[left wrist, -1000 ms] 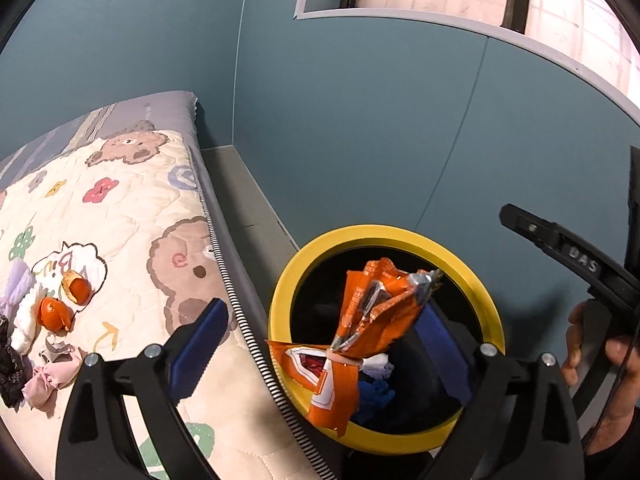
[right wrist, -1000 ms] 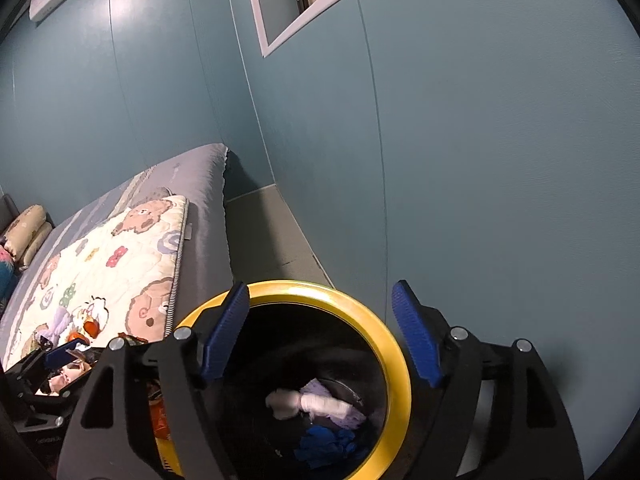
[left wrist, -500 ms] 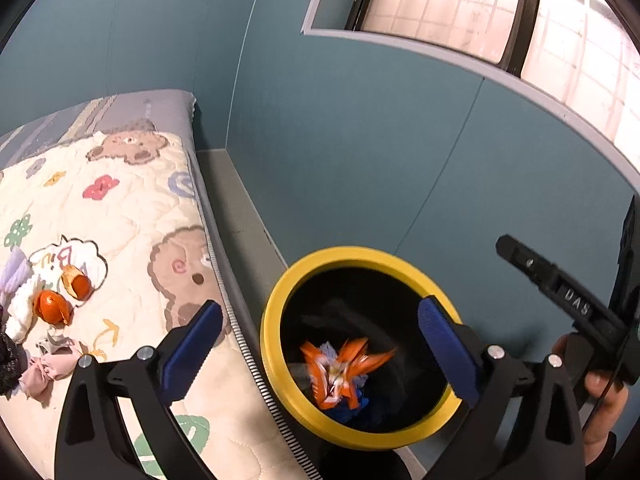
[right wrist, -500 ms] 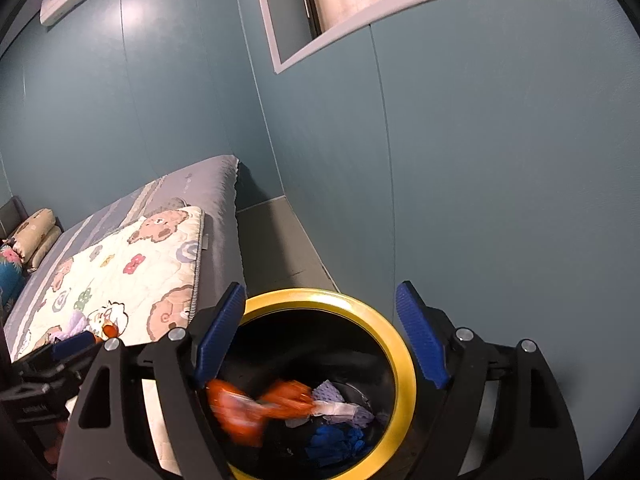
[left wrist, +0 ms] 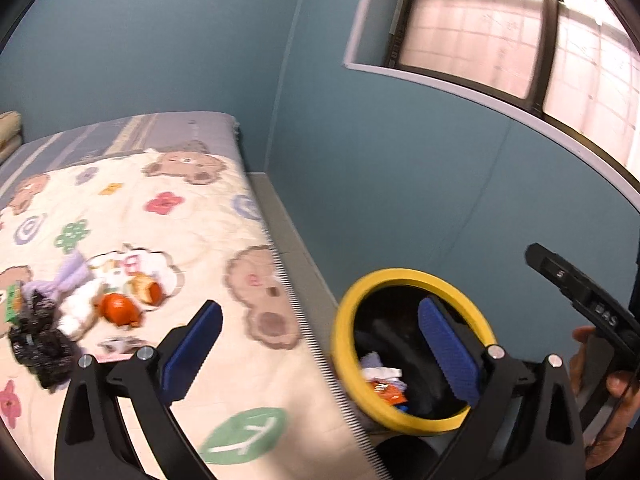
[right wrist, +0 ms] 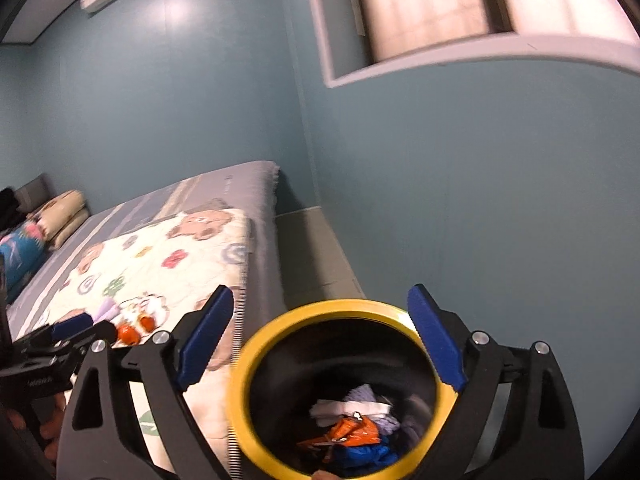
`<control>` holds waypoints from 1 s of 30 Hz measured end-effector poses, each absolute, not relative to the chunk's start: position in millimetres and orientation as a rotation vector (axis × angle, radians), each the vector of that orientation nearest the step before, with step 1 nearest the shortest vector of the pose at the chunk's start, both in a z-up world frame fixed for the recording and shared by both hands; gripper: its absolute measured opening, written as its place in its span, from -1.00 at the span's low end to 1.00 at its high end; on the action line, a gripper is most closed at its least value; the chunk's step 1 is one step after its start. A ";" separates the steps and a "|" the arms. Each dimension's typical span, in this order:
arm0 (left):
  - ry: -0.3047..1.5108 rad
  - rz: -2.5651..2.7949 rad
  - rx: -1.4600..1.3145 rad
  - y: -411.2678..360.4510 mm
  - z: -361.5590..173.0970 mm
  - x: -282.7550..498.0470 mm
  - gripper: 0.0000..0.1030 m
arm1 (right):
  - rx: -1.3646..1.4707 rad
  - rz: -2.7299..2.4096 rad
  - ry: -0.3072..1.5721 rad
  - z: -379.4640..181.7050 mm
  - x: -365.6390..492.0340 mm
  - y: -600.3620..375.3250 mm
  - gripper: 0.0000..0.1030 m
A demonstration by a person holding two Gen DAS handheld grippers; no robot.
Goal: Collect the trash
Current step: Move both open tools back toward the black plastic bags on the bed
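A black bin with a yellow rim (left wrist: 404, 276) (right wrist: 320, 312) stands on the floor beside the bed. The orange wrapper (right wrist: 352, 434) (left wrist: 384, 392) lies inside it on white and blue scraps. My left gripper (left wrist: 320, 348) is open and empty, above the bed's edge and the bin. My right gripper (right wrist: 320, 344) hangs over the bin, its jaws opening with nothing between them. On the quilt (left wrist: 120, 208) remain orange peels (left wrist: 120, 310), white and purple tissues (left wrist: 76, 280) and a black crumpled wrapper (left wrist: 40, 344). A hand (left wrist: 600, 392) holds the right gripper at the right edge of the left wrist view.
The bin sits in a narrow floor strip (right wrist: 312, 252) between the mattress and the teal wall (right wrist: 480, 200). A window (left wrist: 500, 28) is set high in that wall. Pillows (right wrist: 60, 216) lie at the bed's far end.
The orange wrapper left my left gripper and dropped to the bottom of the bin. Both grippers rose and swung left, bringing more of the bed into view. The right jaws widened.
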State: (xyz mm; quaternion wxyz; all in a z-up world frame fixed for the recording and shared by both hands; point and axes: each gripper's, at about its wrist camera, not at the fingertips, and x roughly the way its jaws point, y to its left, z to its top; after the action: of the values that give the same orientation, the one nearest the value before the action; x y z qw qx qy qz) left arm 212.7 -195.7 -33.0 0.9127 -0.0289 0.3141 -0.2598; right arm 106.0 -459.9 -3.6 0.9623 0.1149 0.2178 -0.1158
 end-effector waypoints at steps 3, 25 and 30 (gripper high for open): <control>0.636 -0.477 -0.062 -168.9 -31.9 215.8 0.84 | 0.196 -0.179 0.424 2.4 112.8 -435.7 0.70; 0.682 -0.068 -0.077 28.2 -75.6 250.6 0.84 | 0.106 0.180 0.457 -8.2 188.6 -270.0 0.84; 0.720 0.005 -0.097 68.0 -99.9 261.9 0.84 | 0.111 0.240 0.503 -26.5 212.2 -247.1 0.84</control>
State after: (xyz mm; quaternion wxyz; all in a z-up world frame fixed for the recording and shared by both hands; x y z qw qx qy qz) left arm 261.9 68.0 -99.9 0.9347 -0.0474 0.3522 0.0025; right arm 212.2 -247.1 -26.5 0.9600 0.0546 0.2480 0.1182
